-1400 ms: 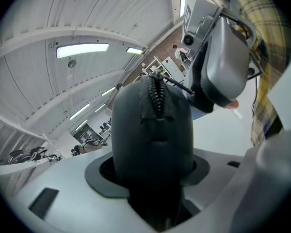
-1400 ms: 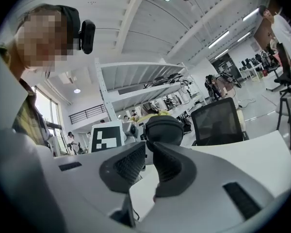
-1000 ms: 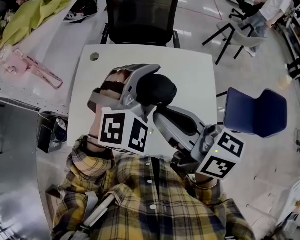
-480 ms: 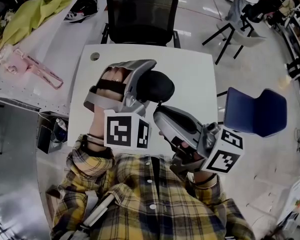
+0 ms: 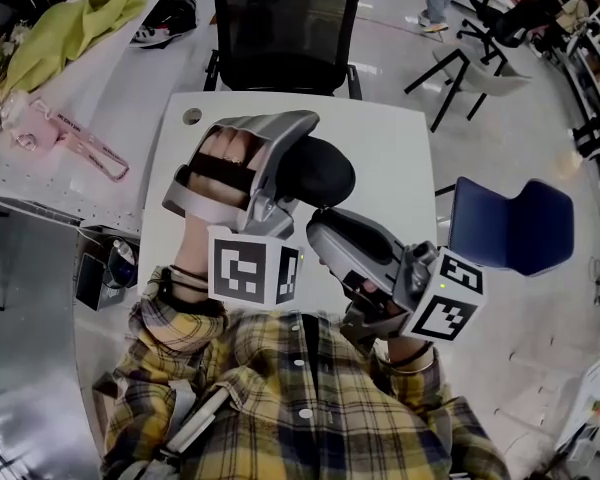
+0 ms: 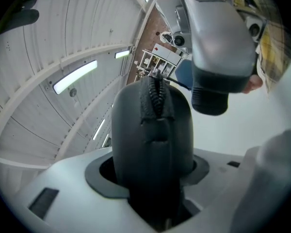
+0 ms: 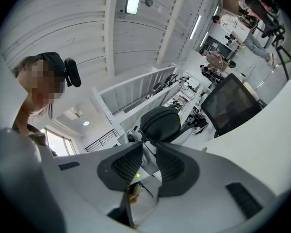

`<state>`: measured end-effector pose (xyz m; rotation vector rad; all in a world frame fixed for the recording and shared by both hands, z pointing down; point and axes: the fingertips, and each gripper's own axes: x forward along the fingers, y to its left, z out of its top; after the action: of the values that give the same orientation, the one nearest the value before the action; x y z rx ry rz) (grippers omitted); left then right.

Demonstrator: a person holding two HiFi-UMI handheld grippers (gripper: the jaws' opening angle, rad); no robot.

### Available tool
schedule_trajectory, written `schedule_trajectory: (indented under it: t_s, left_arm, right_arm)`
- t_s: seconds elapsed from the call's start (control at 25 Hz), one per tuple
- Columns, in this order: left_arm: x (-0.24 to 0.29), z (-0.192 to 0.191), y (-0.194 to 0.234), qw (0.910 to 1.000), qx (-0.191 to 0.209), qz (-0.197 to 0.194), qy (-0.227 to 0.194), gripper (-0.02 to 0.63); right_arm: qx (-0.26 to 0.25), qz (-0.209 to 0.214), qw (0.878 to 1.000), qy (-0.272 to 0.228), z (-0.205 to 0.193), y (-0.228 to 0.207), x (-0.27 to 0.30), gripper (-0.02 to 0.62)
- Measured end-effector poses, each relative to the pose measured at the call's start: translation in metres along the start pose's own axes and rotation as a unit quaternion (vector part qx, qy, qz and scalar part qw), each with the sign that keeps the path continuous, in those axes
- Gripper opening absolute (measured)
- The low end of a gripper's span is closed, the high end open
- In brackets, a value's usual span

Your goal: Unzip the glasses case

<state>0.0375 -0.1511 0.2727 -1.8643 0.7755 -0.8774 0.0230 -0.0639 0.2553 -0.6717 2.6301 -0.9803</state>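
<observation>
White counter fills the middle of the head view, with a black office chair behind its far edge and the person's plaid shirt at the bottom. Both grippers are held up over the counter, close in front of the person. Left gripper is clenched on the black glasses case. In the left gripper view the case stands up out of the jaws, pinched across its sides. The zipper runs up the middle of the case, facing the camera. The case is off the counter, carried only by this gripper. Right gripper sits just beside the case, pointed at its end. Its jaws are a narrow gap apart with nothing between them, and the case is seen beyond the tips. A small dark tab at the near edge of the case looks like the zipper pull, but it is too small to be sure. The zipper looks fully closed, so the step in hand is likely getting the right gripper onto the pull. To do that well, the left grip should stay firm and steady with the seam turned toward the right gripper. The right jaws should line up so the tab lies flat between the pads, then close on the tab only, not the case fabric. The pull should follow the zipper line around the curve, not go straight out, or the tab may slip.
</observation>
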Motion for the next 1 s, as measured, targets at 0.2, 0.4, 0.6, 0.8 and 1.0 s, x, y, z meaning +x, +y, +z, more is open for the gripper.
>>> schedule_trajectory:
  t_s: [0.2, 0.4, 0.6, 0.8, 1.0]
  left_arm:
    - [-0.001, -0.003, 0.000, 1.0000, 0.000, -0.003, 0.000, 0.249]
    - [-0.001, -0.001, -0.002, 1.0000, 0.005, -0.006, 0.000, 0.249]
    - [-0.003, -0.002, -0.005, 0.9999, 0.009, -0.005, 0.000, 0.249]
    - [-0.004, -0.001, -0.007, 0.9999, 0.009, -0.006, -0.001, 0.249]
    - [-0.005, -0.003, -0.010, 0.9999, 0.011, -0.010, 0.000, 0.249]
  right_arm:
    - [-0.008, 0.019, 1.000, -0.017, 0.006, 0.011, 0.000, 0.064]
    - [0.000, 0.030, 0.999, -0.019, 0.007, 0.014, -0.001, 0.063]
    - [0.031, 0.032, 0.999, -0.026, 0.003, 0.013, 0.001, 0.043]
    - [0.042, 0.024, 0.998, -0.027, 0.001, 0.013, 0.000, 0.009]
    - [-0.030, -0.026, 0.999, 0.003, -0.002, 0.016, 0.001, 0.000]
